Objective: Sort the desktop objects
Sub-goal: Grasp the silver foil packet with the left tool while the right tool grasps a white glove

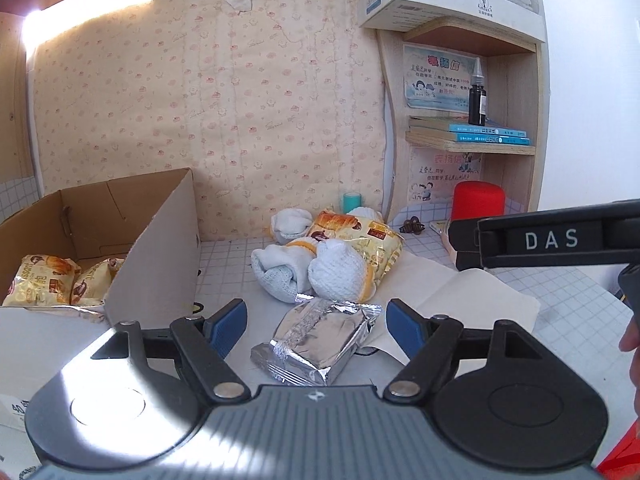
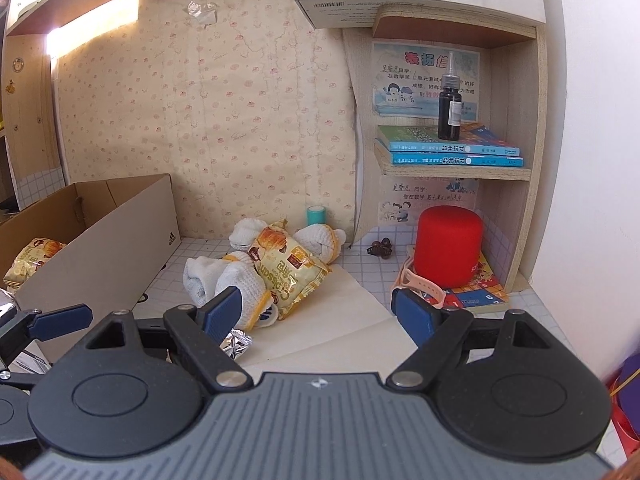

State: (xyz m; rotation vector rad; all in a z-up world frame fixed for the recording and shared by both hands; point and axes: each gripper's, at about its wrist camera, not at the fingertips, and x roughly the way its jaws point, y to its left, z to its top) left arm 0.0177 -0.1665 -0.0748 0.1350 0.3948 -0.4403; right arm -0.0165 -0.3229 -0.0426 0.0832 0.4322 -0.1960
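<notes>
My left gripper (image 1: 316,326) is open, its blue fingers on either side of a silver foil snack packet (image 1: 316,344) that lies on the desk. Behind it lies a heap of white socks (image 1: 320,268) and a yellow croissant bag (image 1: 360,240). A cardboard box (image 1: 120,232) at the left holds croissant bags (image 1: 40,280). My right gripper (image 2: 320,312) is open and empty above a cream paper sheet (image 2: 340,320), with the socks (image 2: 228,276) and the croissant bag (image 2: 288,272) ahead of it. A corner of the foil packet (image 2: 238,344) shows behind its left finger.
A red cylinder (image 2: 448,246) stands on a game board under a shelf at the right, with a pink watch strap (image 2: 420,284) beside it. Books (image 2: 452,152) and a dark bottle (image 2: 450,104) are on the shelf. A teal roll (image 2: 316,214) and a brown hair clip (image 2: 380,248) lie by the wall.
</notes>
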